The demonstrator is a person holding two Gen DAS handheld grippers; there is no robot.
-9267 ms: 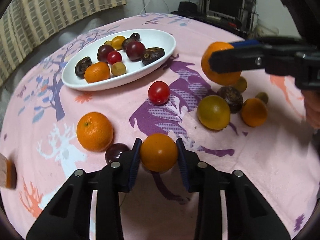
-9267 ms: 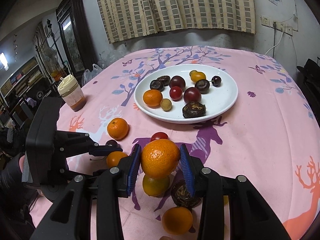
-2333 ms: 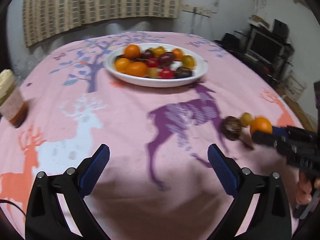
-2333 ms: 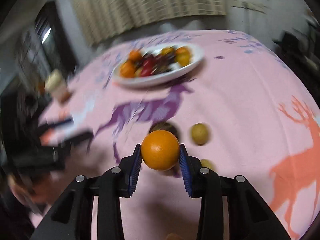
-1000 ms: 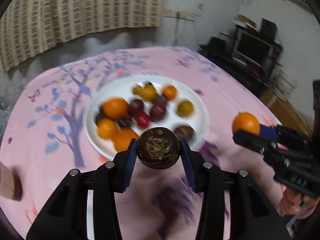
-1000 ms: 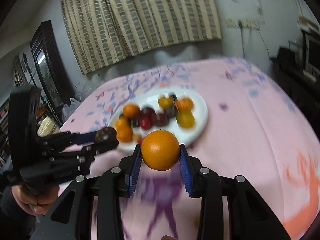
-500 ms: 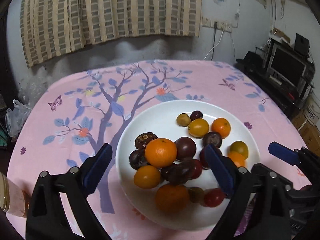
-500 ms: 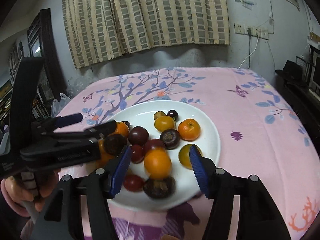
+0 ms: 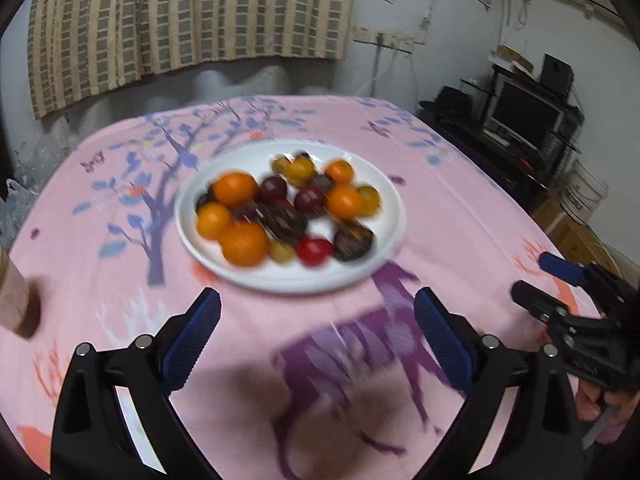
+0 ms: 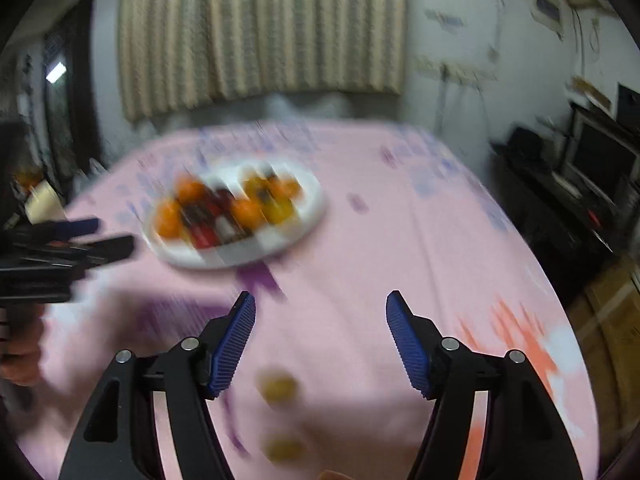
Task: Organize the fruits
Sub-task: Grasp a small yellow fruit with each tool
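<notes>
The fruits (image 9: 280,212) lie heaped on the white plate (image 9: 384,248), which sits mid-table on the pink cloth (image 9: 460,208) printed with trees and deer. The heap shows oranges, dark plums, a red tomato and two dark wrinkled fruits; motion blur hides finer detail. In the right wrist view two small yellow-green fruits (image 10: 280,388) lie on the cloth well apart from the plate, close in front of the right tongs (image 10: 320,344). The left tongs (image 9: 316,332) stand wide apart with nothing between the pads, over bare cloth just short of the plate rim. The right tongs are also apart and empty; both sets of jaws have just been opening. A cup (image 9: 16,300) stands at the left table edge. Striped curtains (image 9: 180,20) hang behind the table, and a screen (image 9: 524,120) on a dark stand lies to the right. Nothing stands between either pair of tongs and the plate. One second ago the left tongs held a dark fruit and the right tongs an orange; both now lie on the plate.
</notes>
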